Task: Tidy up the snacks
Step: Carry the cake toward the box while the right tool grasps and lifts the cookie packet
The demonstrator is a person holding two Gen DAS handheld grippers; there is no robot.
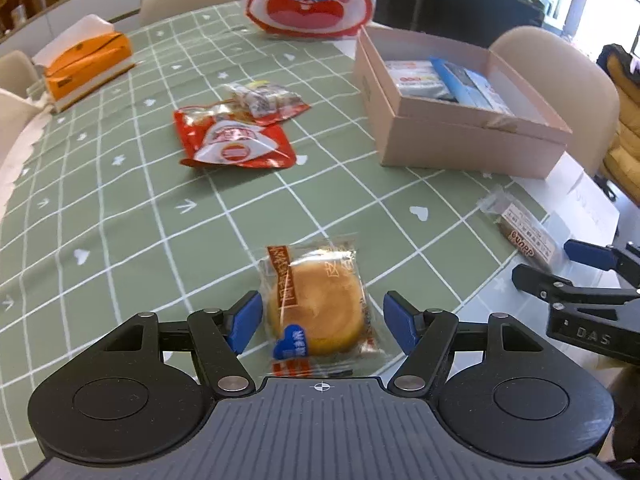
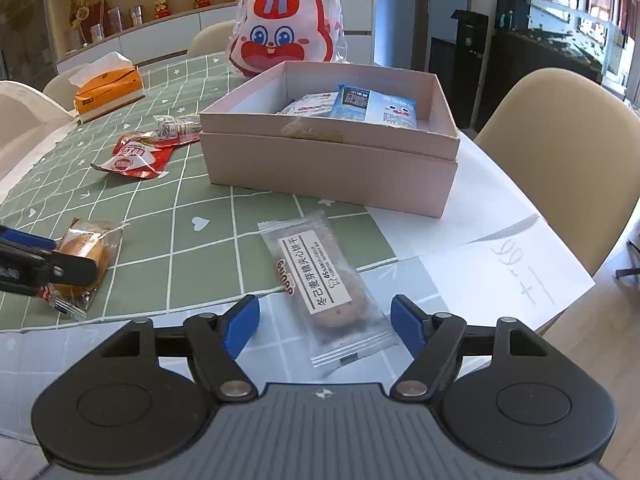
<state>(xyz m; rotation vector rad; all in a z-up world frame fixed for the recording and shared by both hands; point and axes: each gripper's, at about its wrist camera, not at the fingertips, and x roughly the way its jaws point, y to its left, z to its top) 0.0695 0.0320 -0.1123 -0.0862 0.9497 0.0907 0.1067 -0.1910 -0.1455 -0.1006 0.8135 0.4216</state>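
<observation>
A wrapped round cake point(image 1: 316, 308) lies on the green checked tablecloth between the blue pads of my left gripper point(image 1: 322, 320), which stands open with gaps on both sides. The same cake point(image 2: 82, 258) shows at the left of the right wrist view. My right gripper point(image 2: 322, 322) is open around a clear-wrapped brown biscuit point(image 2: 320, 280) without touching it; that biscuit point(image 1: 528, 236) also appears at the right of the left wrist view. A pink cardboard box point(image 2: 328, 164) holds a few snack packets. Red packets point(image 1: 236, 144) and a small clear one point(image 1: 260, 98) lie further back.
A big rabbit-face bag point(image 2: 284, 40) stands behind the box point(image 1: 472, 148). An orange tissue box point(image 1: 86, 64) sits at the far left. White paper sheets point(image 2: 508, 276) lie at the table's right edge. Beige chairs point(image 2: 568, 152) ring the table.
</observation>
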